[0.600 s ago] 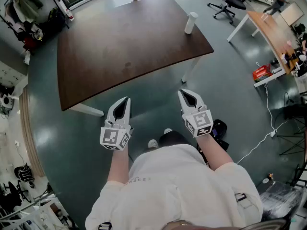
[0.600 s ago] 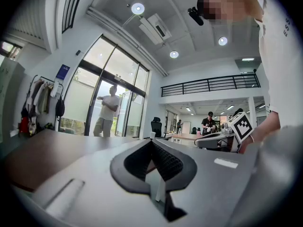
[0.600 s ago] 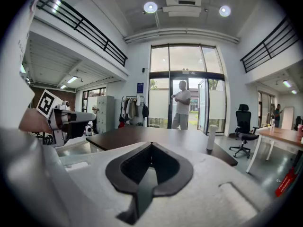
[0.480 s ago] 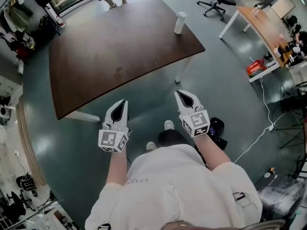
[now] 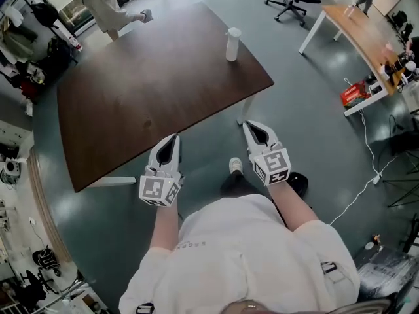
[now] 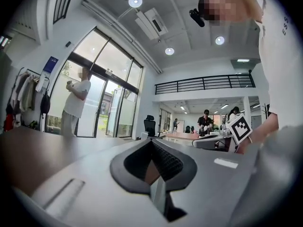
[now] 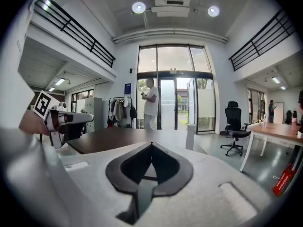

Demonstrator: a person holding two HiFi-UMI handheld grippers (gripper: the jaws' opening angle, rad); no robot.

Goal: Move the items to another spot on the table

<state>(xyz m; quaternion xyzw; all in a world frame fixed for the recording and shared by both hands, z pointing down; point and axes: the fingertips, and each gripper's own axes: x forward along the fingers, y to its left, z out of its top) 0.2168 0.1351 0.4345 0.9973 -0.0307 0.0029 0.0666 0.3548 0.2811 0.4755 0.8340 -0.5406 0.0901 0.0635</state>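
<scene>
We held the left gripper and the right gripper low by the near edge of the brown table. Both had their jaws closed tip to tip, with nothing between them. The white bottle stood upright near the table's far right edge, well apart from both.

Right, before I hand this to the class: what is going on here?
A person stands just short of a brown table, with a gripper in each hand. The left gripper and right gripper are both shut and empty, held by the table's near edge. The one item on the table is a white bottle, upright near the far right edge and well away from both grippers. Nothing is picked up yet. Another person stands beyond the table.
</scene>
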